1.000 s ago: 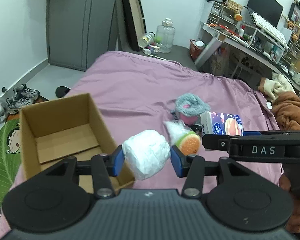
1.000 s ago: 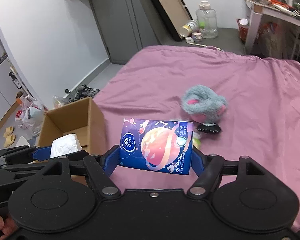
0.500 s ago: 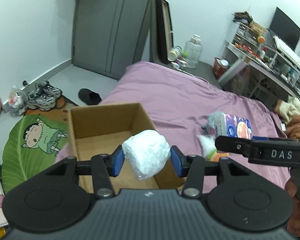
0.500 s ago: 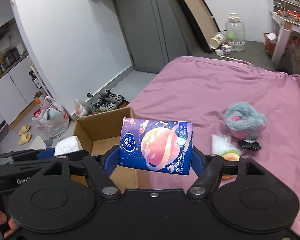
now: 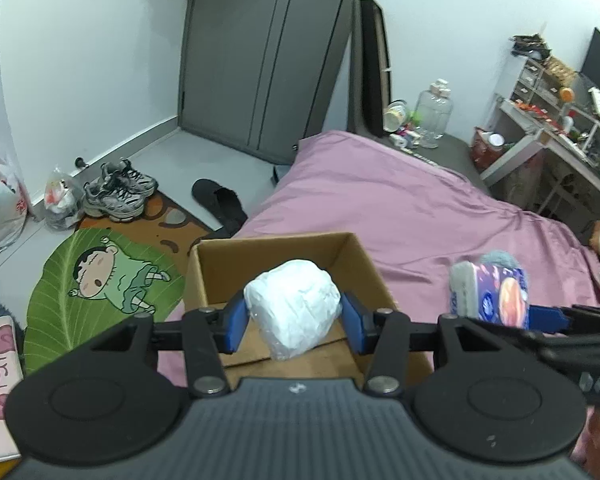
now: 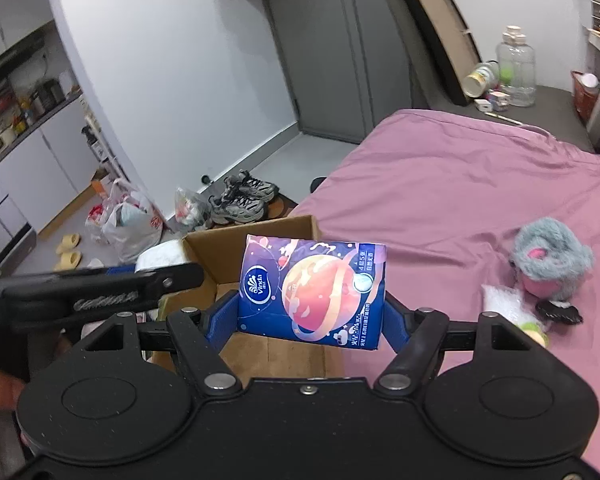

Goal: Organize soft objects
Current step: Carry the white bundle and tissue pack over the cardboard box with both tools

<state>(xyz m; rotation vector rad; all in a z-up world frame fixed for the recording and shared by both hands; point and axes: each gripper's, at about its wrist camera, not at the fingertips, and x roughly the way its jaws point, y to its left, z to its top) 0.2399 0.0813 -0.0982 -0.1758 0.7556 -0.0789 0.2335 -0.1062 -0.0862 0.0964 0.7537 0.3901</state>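
My left gripper is shut on a white wrapped soft bundle and holds it above the open cardboard box. My right gripper is shut on a blue and purple tissue pack, held over the right part of the same box. The tissue pack also shows in the left wrist view to the right of the box. A grey and pink plush toy and a clear bag with a burger toy lie on the pink bed.
The box sits at the bed's left edge. On the floor to the left are a green cartoon mat, sneakers, a black slipper and plastic bags. A cluttered desk stands at the far right.
Both grippers have moved left from above the bed to above the box, each still holding its object. The plush and burger toy stay on the bed.
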